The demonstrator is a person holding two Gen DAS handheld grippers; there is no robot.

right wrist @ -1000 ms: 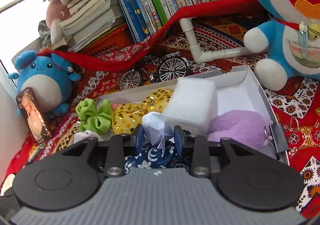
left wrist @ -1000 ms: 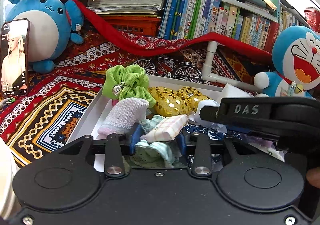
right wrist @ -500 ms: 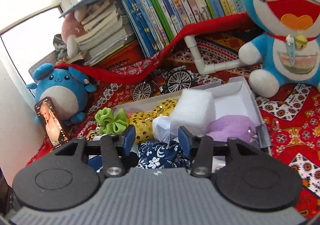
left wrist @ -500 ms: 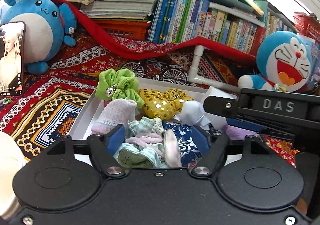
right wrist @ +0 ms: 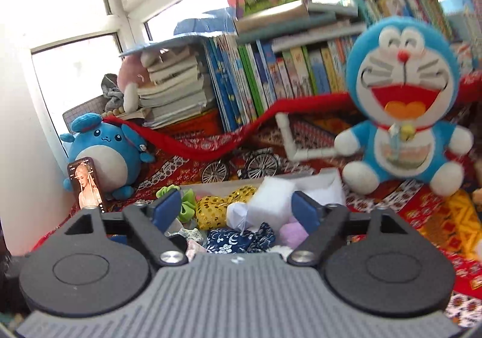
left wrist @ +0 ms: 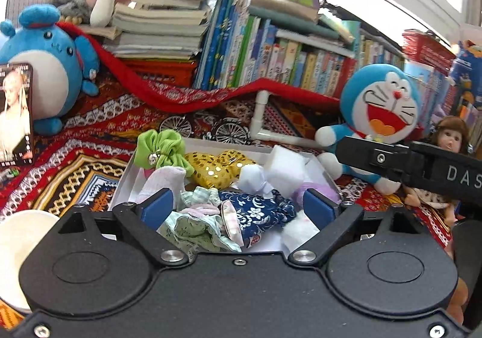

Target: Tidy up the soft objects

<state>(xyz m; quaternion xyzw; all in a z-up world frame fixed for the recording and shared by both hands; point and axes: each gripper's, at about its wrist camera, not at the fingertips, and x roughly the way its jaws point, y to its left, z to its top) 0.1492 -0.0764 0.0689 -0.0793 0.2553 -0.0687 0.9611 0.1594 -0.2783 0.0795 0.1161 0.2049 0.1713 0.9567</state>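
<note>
Above the white box [left wrist: 126, 175], both sets of fingers are opening and grip nothing. The pale green cloth [left wrist: 192, 226] and blue floral cloth [left wrist: 256, 211] lie inside it. Lift each gripper clear without snagging fabric.

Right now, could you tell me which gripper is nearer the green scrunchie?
Left. The left gripper sits just below the green scrunchie; the right gripper is further right.
</note>
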